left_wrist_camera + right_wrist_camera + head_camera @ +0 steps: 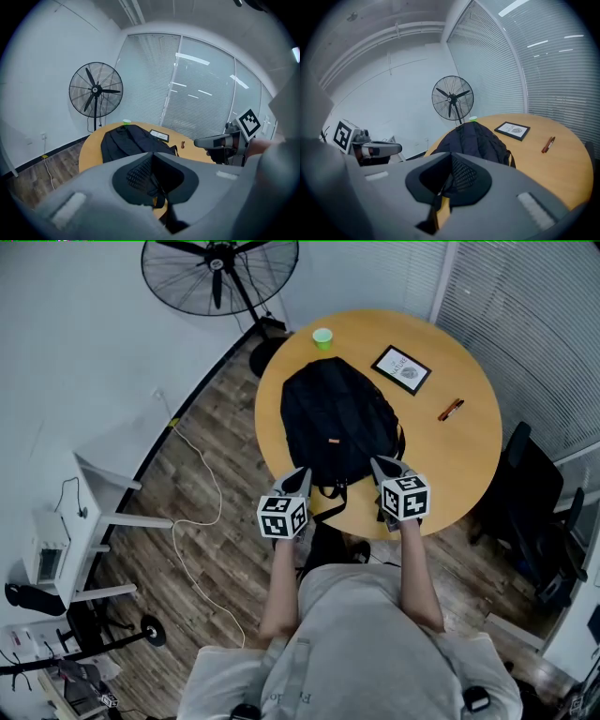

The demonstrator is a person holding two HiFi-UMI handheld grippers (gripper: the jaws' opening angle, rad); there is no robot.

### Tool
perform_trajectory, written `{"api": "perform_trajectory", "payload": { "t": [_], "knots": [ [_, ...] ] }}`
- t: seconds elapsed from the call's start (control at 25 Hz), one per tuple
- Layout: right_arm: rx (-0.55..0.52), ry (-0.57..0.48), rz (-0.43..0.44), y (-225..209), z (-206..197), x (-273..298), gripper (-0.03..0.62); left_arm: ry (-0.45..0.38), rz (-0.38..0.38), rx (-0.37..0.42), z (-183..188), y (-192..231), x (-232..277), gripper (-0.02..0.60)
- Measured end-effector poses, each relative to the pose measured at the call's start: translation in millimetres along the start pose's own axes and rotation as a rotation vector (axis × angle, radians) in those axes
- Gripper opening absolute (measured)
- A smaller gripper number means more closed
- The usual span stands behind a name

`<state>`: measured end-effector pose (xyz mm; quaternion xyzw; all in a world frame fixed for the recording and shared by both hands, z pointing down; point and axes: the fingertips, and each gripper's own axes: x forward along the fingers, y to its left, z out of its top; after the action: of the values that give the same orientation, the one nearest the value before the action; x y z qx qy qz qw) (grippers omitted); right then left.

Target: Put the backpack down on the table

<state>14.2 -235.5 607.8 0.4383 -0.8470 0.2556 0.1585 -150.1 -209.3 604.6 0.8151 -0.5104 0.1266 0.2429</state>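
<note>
backpack: black, flat on the round table, near end at its edge
left gripper: jaws pinched together on a backpack strap
right gripper: same, jaws closed on a second strap
writing: framed card - print too small to read
open room: bare tabletop right of the backpack, around the pen

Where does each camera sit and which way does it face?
Head view: on the head, steeply down at black fabric backpack, round wooden table; forearms, left tool, right tool.
Left gripper view: on left tool, toward window blinds; its shut jaws, right tool.
Right gripper view: on right tool, toward black pedestal fan; its shut jaws, left tool.
All share the backpack.
</note>
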Motion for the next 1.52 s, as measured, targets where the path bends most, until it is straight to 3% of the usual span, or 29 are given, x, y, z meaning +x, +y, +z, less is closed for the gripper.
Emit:
{"api": "perform_trajectory", "payload": {
  "t": [0.28, 0.8, 1.52],
  "knots": [
    [0.018, 0.008, -0.014, -2, -7, -5, 0.0, 0.128, 0.05, -0.094, -22, 10, -3, 0.006],
    [0.014, 0.01, 0.027, 5, -9, -6, 0.0, 0.032, 0.029, -0.086, -9, 6, -9, 0.006],
    [0.008, 0.016, 0.03, 6, -11, -10, 0.0, 0.028, 0.004, -0.09, -9, 1, -9, 0.006]
  ]
}}
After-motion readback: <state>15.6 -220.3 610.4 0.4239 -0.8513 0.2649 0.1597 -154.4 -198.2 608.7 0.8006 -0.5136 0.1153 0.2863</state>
